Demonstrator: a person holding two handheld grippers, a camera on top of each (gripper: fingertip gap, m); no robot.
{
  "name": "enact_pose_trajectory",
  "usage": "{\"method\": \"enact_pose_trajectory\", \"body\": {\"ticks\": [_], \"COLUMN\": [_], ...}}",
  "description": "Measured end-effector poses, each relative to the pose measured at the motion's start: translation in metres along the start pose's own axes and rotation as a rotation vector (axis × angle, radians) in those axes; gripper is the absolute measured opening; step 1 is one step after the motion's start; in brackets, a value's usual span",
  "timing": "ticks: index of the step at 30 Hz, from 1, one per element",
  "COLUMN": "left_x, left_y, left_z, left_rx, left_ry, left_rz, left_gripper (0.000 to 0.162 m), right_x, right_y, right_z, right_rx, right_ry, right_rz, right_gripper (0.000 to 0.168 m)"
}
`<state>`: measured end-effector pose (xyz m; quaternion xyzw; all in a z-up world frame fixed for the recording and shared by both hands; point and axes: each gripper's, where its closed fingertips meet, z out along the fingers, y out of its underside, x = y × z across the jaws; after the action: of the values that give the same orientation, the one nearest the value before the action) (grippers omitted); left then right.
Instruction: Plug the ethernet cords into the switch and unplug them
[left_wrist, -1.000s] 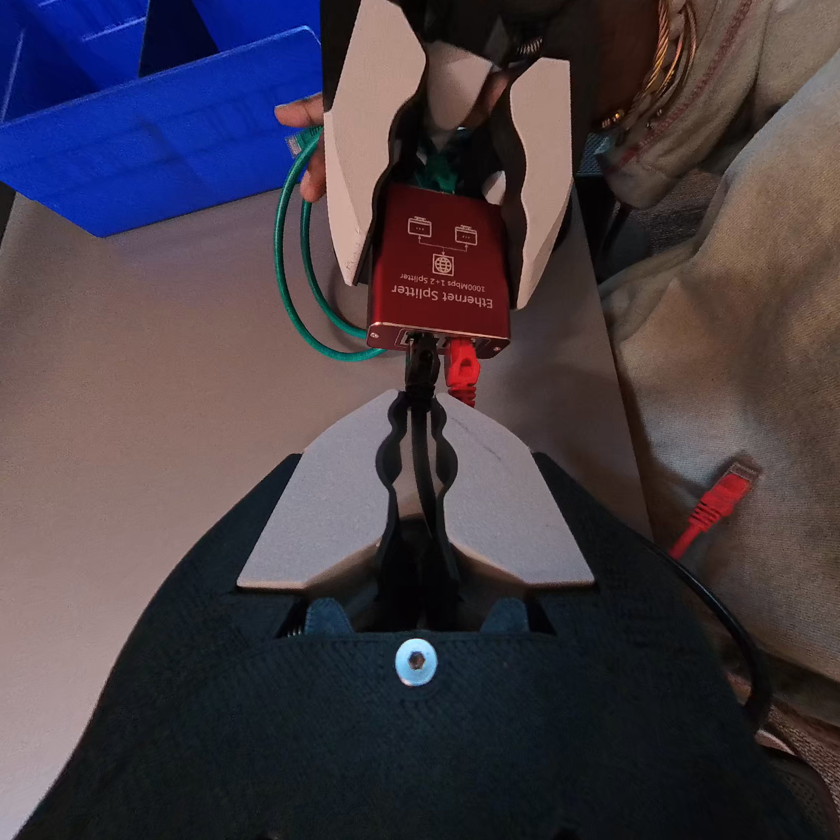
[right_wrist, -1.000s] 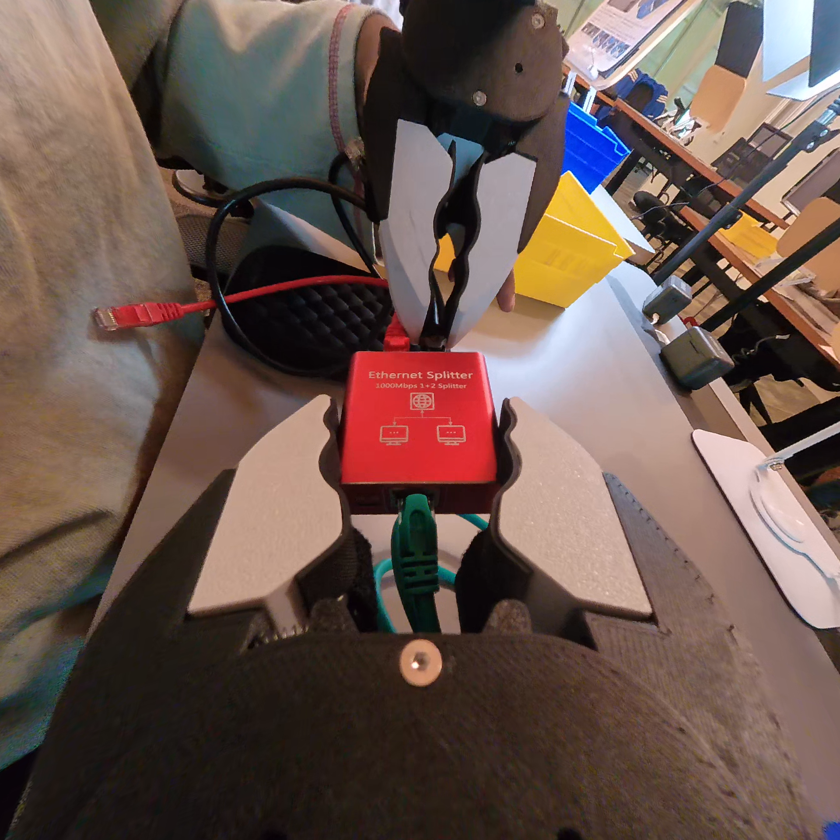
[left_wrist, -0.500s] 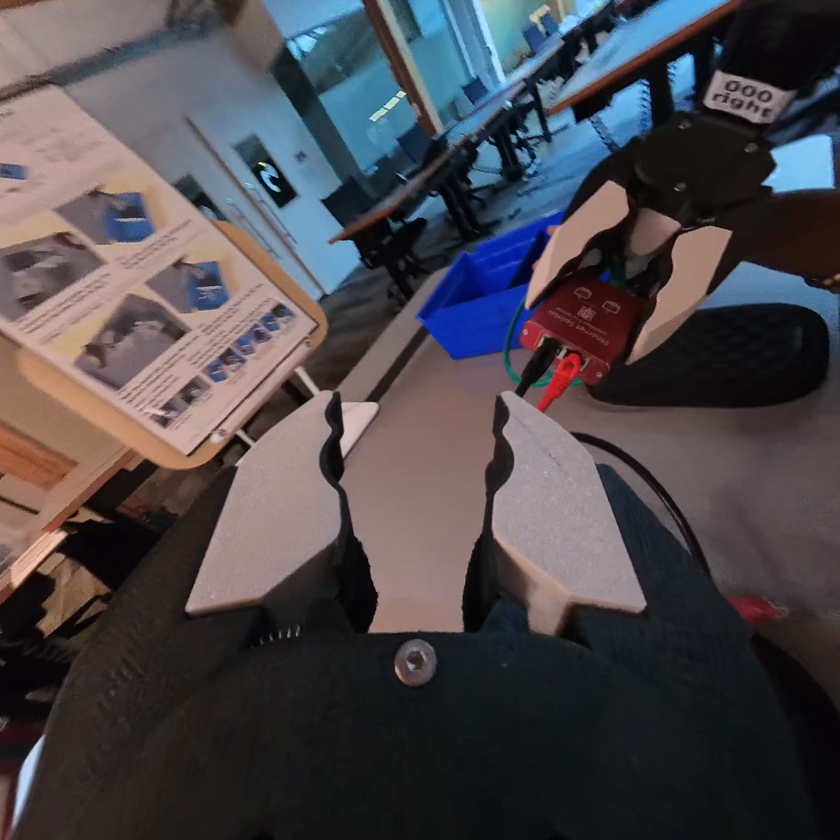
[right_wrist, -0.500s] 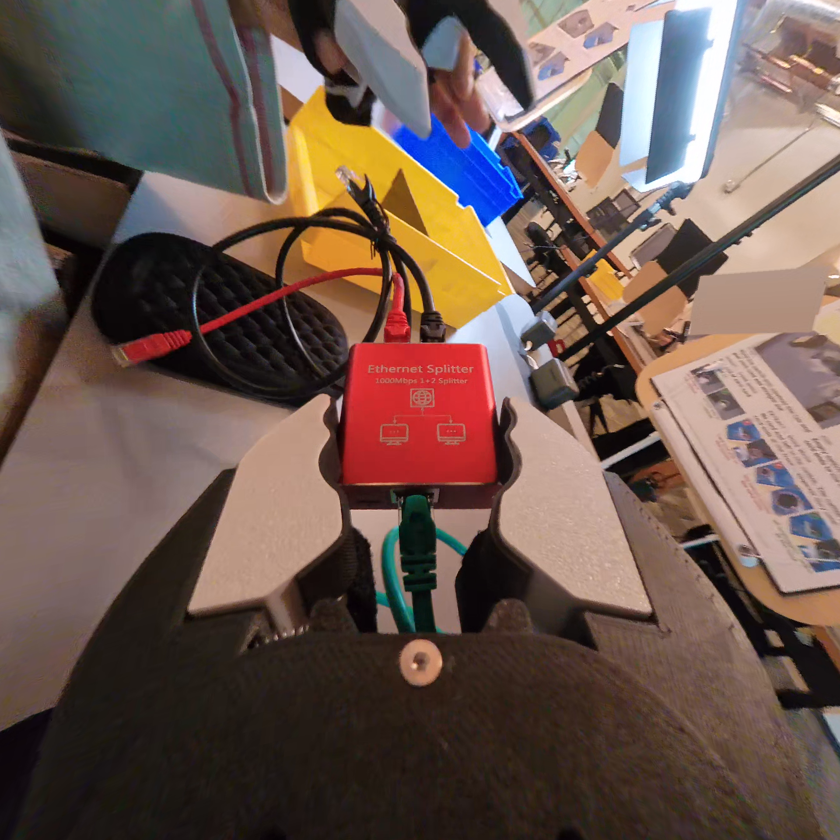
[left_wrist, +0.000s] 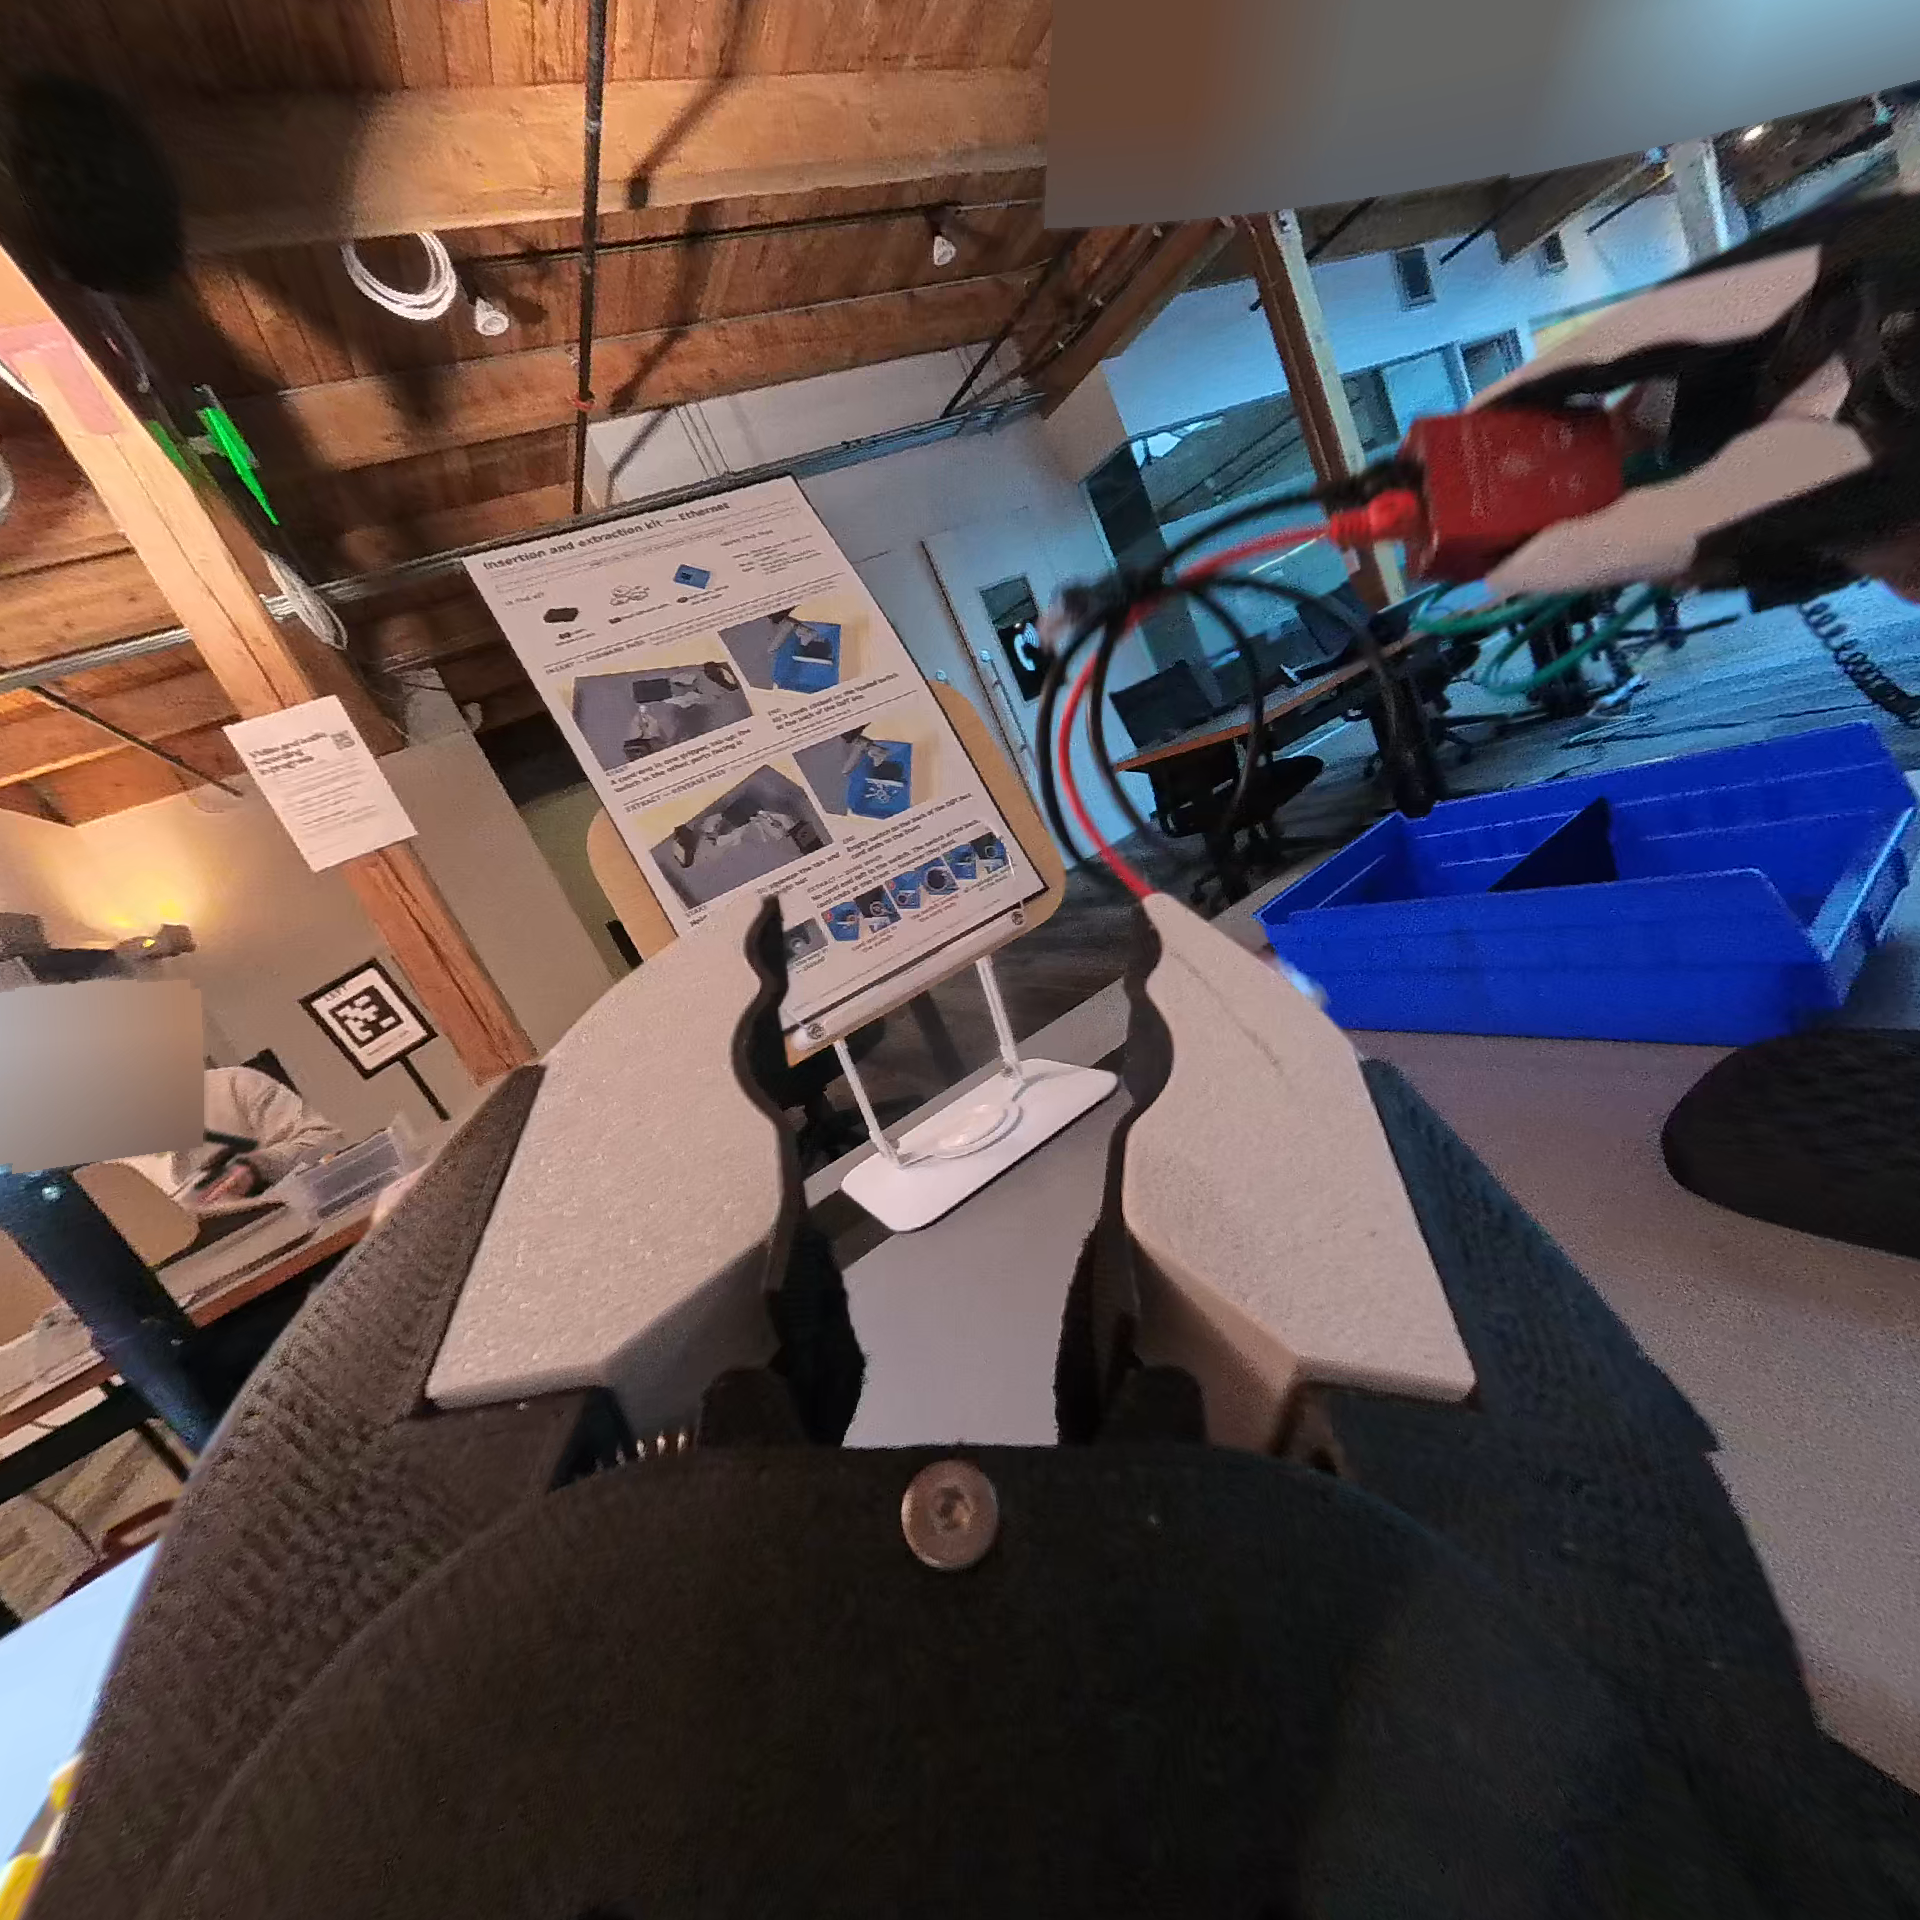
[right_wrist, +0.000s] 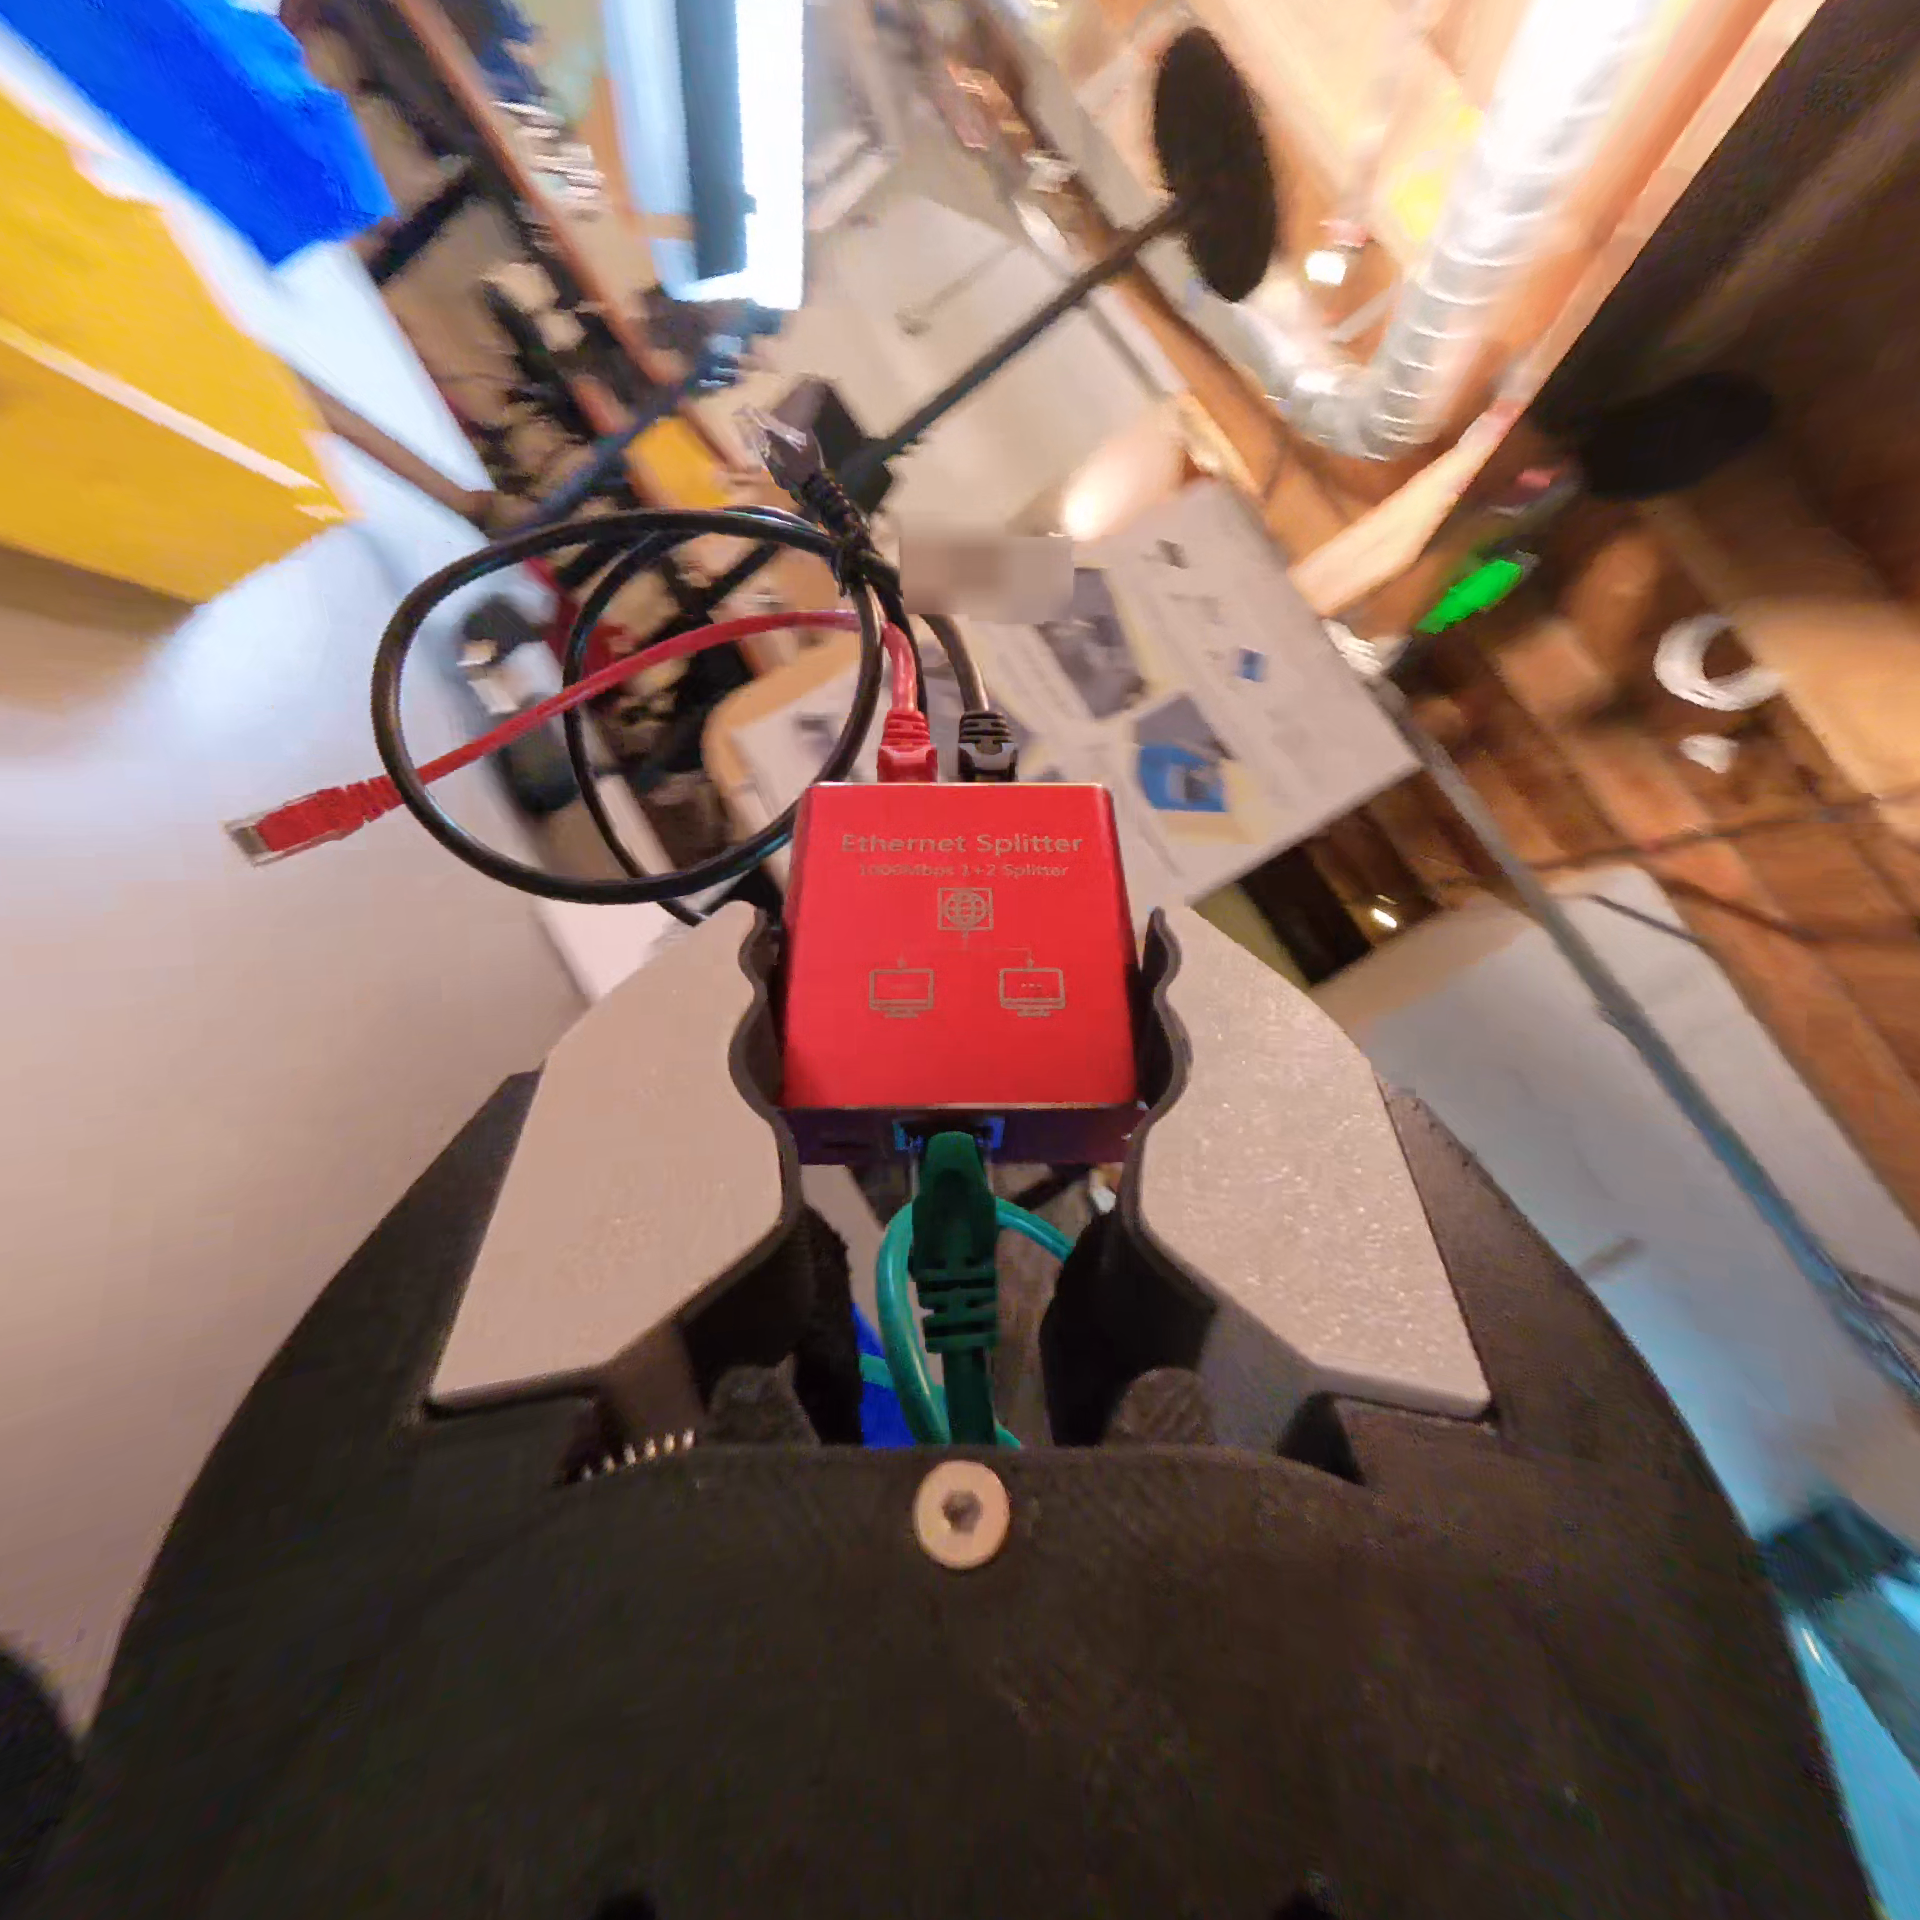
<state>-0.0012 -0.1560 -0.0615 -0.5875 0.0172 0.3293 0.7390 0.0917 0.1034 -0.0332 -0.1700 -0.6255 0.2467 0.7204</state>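
Note:
My right gripper (right_wrist: 961, 925) is shut on the red switch (right_wrist: 956, 977) and holds it up in the air. A green cord (right_wrist: 951, 1236) is plugged into its near side. A red cord (right_wrist: 904, 727) and a black cord (right_wrist: 982, 738) are plugged into its far side, and their free ends hang loose. My left gripper (left_wrist: 956, 925) is open and empty above the table. In the left wrist view the right gripper (left_wrist: 1475, 488) holds the switch (left_wrist: 1507, 499) high at the upper right, with the looped black cord (left_wrist: 1247, 665) and red cord (left_wrist: 1081, 790) dangling.
A blue bin (left_wrist: 1610, 904) stands on the grey table (left_wrist: 1558, 1299) at the right. A black pad (left_wrist: 1808, 1132) lies in front of it. A sign board on a white stand (left_wrist: 769, 707) is straight ahead of the left gripper. A yellow bin (right_wrist: 125, 416) is at the left of the right wrist view.
My left gripper let go of the black cord, opened and drew back from the switch. My right gripper lifted the switch, with all three cords plugged in, up off the table.

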Motion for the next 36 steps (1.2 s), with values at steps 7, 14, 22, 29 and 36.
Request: {"method": "enact_pose_trajectory", "body": {"ticks": [7, 14, 22, 29, 36], "left_x": [-0.002, -0.002, 0.004, 0.005, 0.019], "left_y": [0.006, 0.009, 0.011, 0.024, 0.077], "left_z": [0.002, 0.003, 0.007, 0.007, 0.008], "left_rx": [-0.006, -0.017, -0.024, -0.087, -0.366], "left_ry": [-0.020, -0.027, -0.012, 0.008, 0.087], "left_rz": [0.000, 0.008, 0.005, -0.062, -0.154], "left_gripper": [0.062, 0.062, 0.062, 0.062, 0.063], "right_x": [0.081, 0.075, 0.048, 0.012, -0.018], "right_y": [0.066, 0.149, 0.227, 0.269, 0.283], "right_z": [-0.034, -0.067, -0.080, -0.071, -0.060], "right_rx": [0.074, 0.013, -0.276, -0.532, -0.754], "right_ry": [0.415, 0.635, 0.711, 0.581, 0.429], "right_rz": [0.446, 0.730, 0.834, 0.926, 0.852], "right_gripper": [0.068, 0.068, 0.068, 0.069, 0.071]}}
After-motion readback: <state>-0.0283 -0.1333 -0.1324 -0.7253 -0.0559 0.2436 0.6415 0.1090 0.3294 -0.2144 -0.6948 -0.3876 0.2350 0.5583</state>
